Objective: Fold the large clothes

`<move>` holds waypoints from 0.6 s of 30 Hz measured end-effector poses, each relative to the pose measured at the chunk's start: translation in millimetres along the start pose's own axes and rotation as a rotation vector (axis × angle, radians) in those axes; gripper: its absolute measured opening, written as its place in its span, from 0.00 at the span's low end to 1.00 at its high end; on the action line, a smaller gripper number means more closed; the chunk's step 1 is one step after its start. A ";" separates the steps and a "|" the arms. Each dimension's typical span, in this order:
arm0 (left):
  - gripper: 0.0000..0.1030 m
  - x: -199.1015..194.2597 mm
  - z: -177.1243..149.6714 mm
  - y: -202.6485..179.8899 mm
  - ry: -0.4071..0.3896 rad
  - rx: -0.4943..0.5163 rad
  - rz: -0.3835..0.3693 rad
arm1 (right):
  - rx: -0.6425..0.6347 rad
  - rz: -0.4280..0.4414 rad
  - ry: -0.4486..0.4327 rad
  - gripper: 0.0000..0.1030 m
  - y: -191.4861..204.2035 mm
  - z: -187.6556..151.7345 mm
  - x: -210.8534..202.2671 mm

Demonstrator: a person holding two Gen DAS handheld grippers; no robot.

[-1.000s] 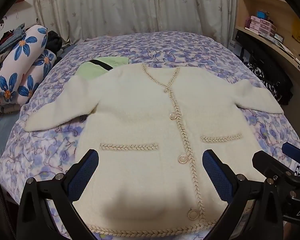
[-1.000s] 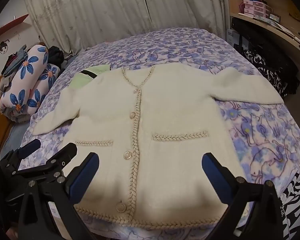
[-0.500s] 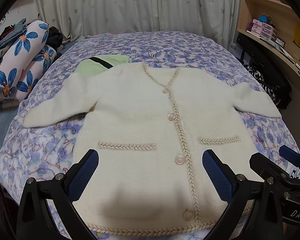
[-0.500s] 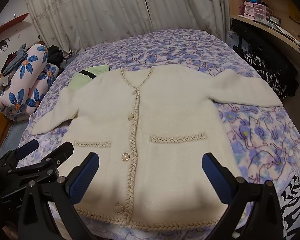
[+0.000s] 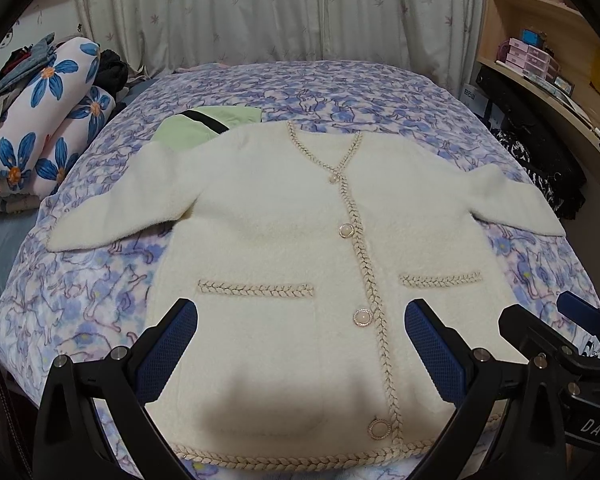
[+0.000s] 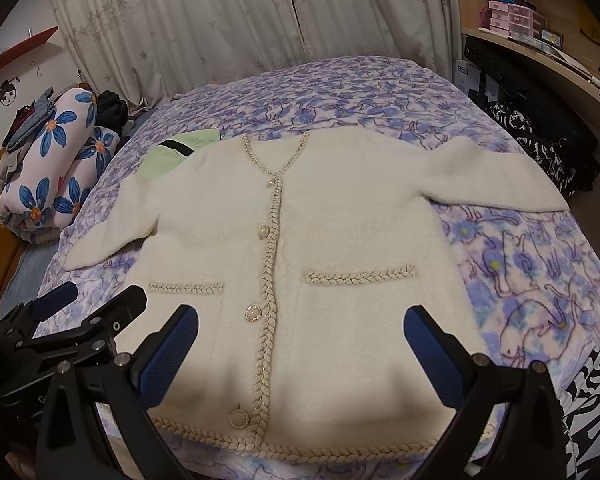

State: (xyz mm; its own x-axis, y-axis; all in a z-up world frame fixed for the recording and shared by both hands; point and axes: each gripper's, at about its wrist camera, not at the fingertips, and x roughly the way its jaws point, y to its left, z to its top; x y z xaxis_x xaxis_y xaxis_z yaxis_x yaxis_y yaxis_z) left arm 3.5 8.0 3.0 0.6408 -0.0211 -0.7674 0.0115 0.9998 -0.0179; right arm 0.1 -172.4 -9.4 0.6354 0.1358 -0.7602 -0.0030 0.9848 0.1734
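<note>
On the shelf at 2 o'clock, small pink drawer boxes (image 5: 530, 58) are stacked up; what is inside them cannot be seen. The cream cardigan (image 5: 300, 240) lies flat and face up on the purple flower bed cover (image 5: 340, 84), buttons done up, both sleeves spread out to 9 and 3 o'clock. A folded green cloth (image 5: 196, 128) pokes out from under its shoulder at 11 o'clock. A rolled blue-flower quilt (image 5: 44, 120) sits at 9 o'clock. The left gripper (image 5: 300, 344) hangs over the bottom of the cardigan at 6 o'clock, its blue pads wide apart and empty. The right gripper (image 6: 300, 344) is just beside it, also spread wide over the hem, holding nothing
</note>
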 end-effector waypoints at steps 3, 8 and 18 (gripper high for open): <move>0.99 -0.2 1.0 0.0 0.003 -0.001 0.001 | 0.000 -0.002 0.000 1.00 0.0 0.2 0.1; 0.99 0.2 0.5 -0.3 0.003 -0.001 0.000 | 0.000 -0.003 0.000 1.00 -0.1 -0.3 -0.2; 0.99 0.4 -0.1 0.3 0.004 -0.002 -0.001 | 0.009 -0.005 0.003 1.00 -3.6 -1.1 3.0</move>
State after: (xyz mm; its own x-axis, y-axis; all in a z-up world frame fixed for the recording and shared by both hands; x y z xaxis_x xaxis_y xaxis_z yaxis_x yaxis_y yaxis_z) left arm 3.7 8.3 2.6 0.6379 -0.0224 -0.7698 0.0108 0.9997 -0.0201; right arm 1.2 -175.4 -13.0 0.6329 0.1310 -0.7631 0.0073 0.9845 0.1751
